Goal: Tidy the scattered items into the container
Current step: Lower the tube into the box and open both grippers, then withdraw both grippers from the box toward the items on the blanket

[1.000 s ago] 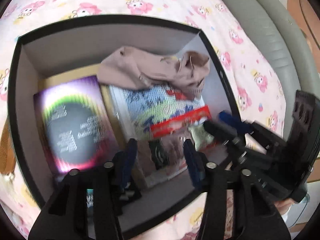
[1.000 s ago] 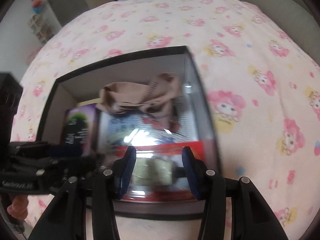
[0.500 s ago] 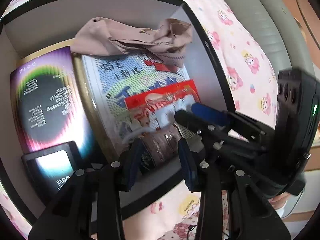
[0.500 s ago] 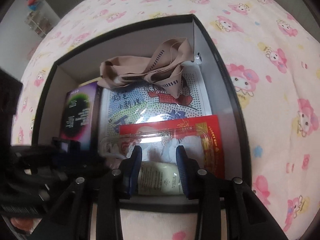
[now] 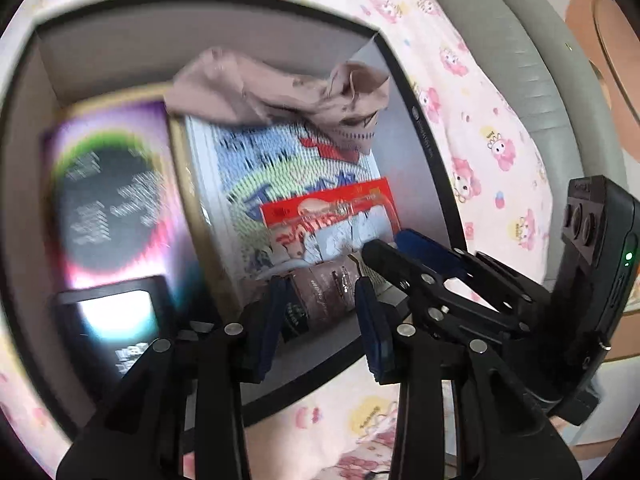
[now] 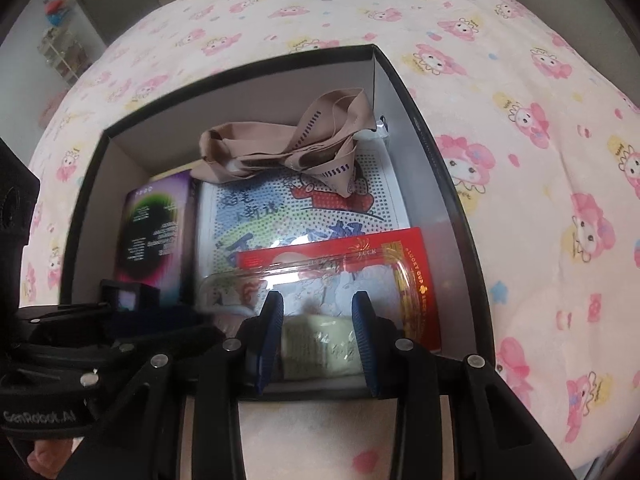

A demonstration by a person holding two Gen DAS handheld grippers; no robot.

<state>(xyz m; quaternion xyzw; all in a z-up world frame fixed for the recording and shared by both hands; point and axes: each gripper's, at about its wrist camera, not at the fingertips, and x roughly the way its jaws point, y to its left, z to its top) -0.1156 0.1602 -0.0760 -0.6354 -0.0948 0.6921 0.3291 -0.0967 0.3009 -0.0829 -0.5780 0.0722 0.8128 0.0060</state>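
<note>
A black cardboard box with pale inner walls sits on a bed covered by a pink cartoon-print sheet. Inside it, a crumpled beige cloth lies at the far end, partly over a dotted picture board; a purple box with a dark circle lies to the board's left, and a red blister-packed card rests on the board's near part. A small black box with a pale front lies at the near left corner. The left gripper is narrowly parted, its blue pads against the sides of a brown sachet over the box's near edge. The right gripper, likewise narrow, clasps a pale green sachet just inside the near wall, in front of the red card.
</note>
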